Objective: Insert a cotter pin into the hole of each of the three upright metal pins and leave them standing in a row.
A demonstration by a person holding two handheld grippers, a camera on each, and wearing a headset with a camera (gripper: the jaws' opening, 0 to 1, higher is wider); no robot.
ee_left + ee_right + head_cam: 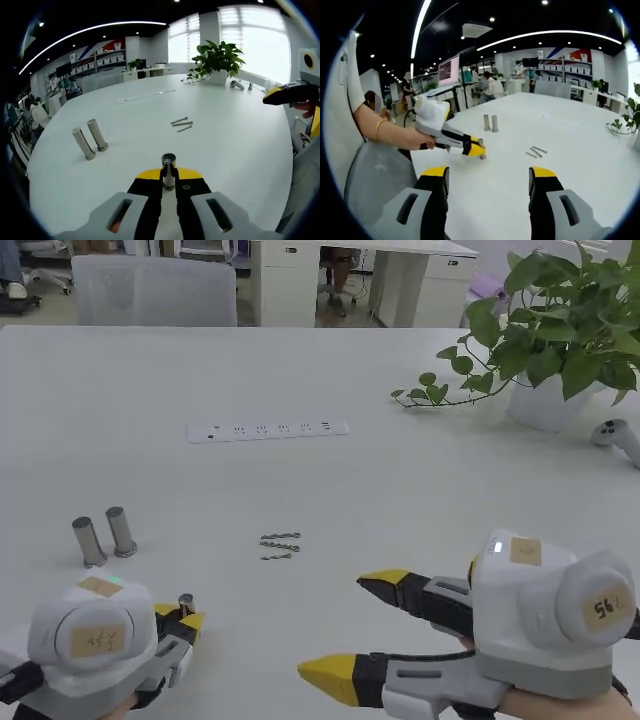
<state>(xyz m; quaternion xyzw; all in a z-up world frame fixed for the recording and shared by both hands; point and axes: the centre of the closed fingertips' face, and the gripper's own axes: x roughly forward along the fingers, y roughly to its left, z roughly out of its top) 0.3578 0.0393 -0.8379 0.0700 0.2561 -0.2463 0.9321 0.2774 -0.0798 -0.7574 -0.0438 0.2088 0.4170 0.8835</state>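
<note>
One metal pin [168,170] clamped in left gripper [185,618]. Two metal pins [105,535] upright toward bench [450,470] left edge. Three cotter pins [280,546] mid-bench. Right gripper [330,627] wide, empty.

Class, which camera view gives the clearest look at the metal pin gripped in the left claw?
The left gripper view: the metal pin stands upright, large and central, between the left claw's jaws. In the head view its top peeks past the yellow tips; in the right gripper view it is tiny at the claw's end.
</note>
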